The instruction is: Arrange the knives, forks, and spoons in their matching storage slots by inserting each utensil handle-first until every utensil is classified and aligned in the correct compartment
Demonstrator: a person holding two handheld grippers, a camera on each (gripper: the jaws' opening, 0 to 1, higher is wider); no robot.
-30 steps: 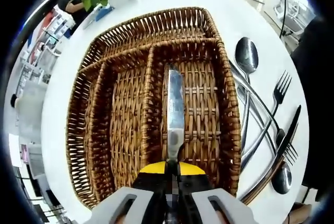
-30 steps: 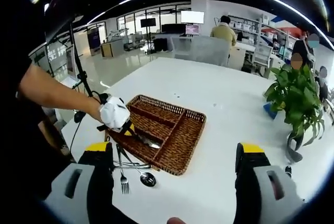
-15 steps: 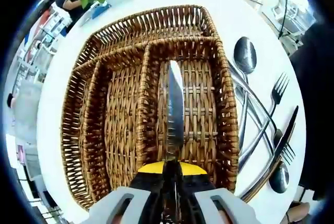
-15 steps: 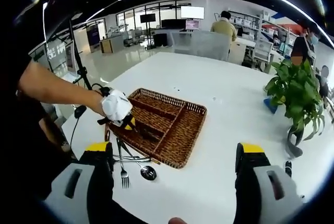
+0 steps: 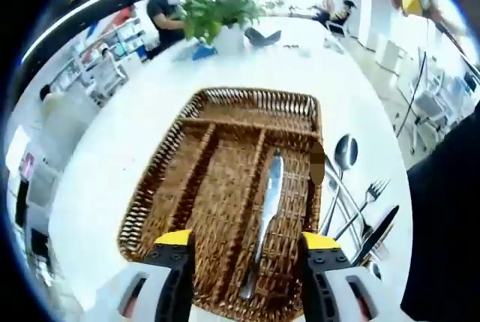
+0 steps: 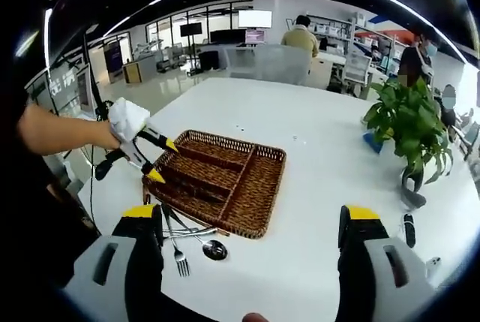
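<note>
Knife (image 5: 267,221) lies flat in the right-hand long slot of the wicker tray (image 5: 196,157), blade toward the far end. My left hand-held gripper (image 5: 245,251) hangs above the tray's near edge, jaws wide, holding nothing. My right hand-held gripper (image 6: 251,224) is spread wide too, over bare white surface (image 6: 330,187). Spoons and forks (image 6: 187,241) lie loose beside the tray.

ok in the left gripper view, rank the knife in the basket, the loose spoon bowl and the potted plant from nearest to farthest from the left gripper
1. Silver table knife, lying in the brown wicker basket's right compartment, just ahead of the left gripper.
2. Shiny metal spoon bowl, on the white table right of the basket.
3. Green potted plant, beyond the basket's far end.
</note>
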